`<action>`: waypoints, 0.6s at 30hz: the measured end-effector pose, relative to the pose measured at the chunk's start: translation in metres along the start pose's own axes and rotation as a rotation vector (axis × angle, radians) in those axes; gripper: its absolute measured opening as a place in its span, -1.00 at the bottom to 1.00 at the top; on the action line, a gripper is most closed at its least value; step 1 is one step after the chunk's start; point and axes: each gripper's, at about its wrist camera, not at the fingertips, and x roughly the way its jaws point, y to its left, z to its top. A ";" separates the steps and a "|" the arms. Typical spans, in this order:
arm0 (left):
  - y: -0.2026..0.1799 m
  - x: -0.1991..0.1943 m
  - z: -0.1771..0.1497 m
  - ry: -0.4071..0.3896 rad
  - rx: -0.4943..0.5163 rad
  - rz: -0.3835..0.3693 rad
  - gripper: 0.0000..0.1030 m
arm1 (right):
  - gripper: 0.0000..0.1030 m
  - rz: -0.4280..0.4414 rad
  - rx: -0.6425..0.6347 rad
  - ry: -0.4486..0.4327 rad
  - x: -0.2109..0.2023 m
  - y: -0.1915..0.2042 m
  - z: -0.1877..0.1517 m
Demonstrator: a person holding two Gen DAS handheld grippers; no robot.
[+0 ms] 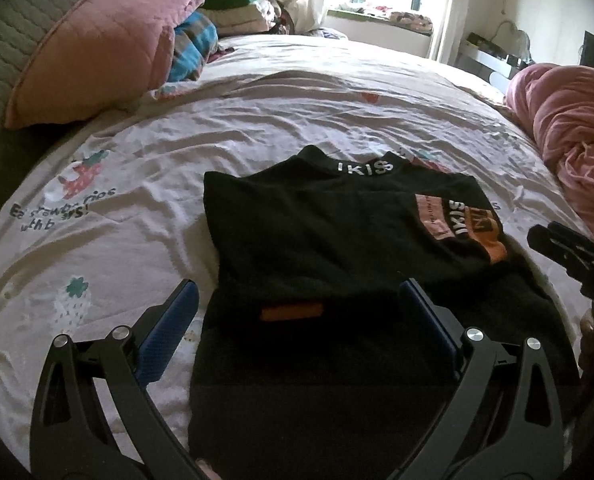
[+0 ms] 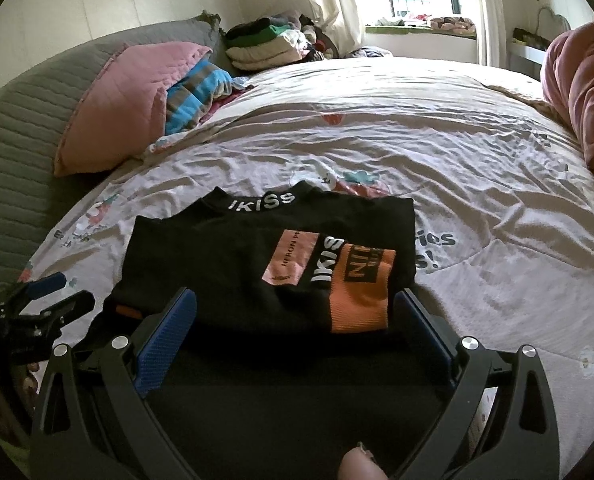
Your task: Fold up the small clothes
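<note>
Jaws: left gripper (image 1: 297, 304) and right gripper (image 2: 295, 312) both spread wide, nothing held.
Shirt (image 1: 337, 224): black, partly folded, flat on bed (image 1: 257, 120), collar far, hem nearest.
Relation: hem lies between both jaw pairs; neither judged nearer.

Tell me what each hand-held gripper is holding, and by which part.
Nothing: the left hand-held gripper and the right hand-held gripper are both open above the black shirt.

Black knit top (image 2: 233, 264): collar read "IKISs" in white; folded sleeve bore "IKIS" in white, "HERON" on its pink patch (image 2: 291, 256). White strawberry-print bedsheet (image 1: 177, 152): partial dark lettering, "strawberries" fragments, ending "!".
</note>
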 end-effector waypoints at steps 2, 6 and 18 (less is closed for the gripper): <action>0.001 -0.004 -0.001 -0.008 -0.005 0.006 0.81 | 0.91 0.002 -0.002 -0.005 -0.002 0.001 0.001; 0.003 -0.012 -0.005 -0.023 -0.018 -0.002 0.81 | 0.91 0.005 -0.008 -0.013 -0.007 0.006 0.000; 0.013 -0.032 -0.015 -0.049 -0.065 -0.011 0.81 | 0.91 0.021 -0.017 -0.024 -0.020 0.016 -0.005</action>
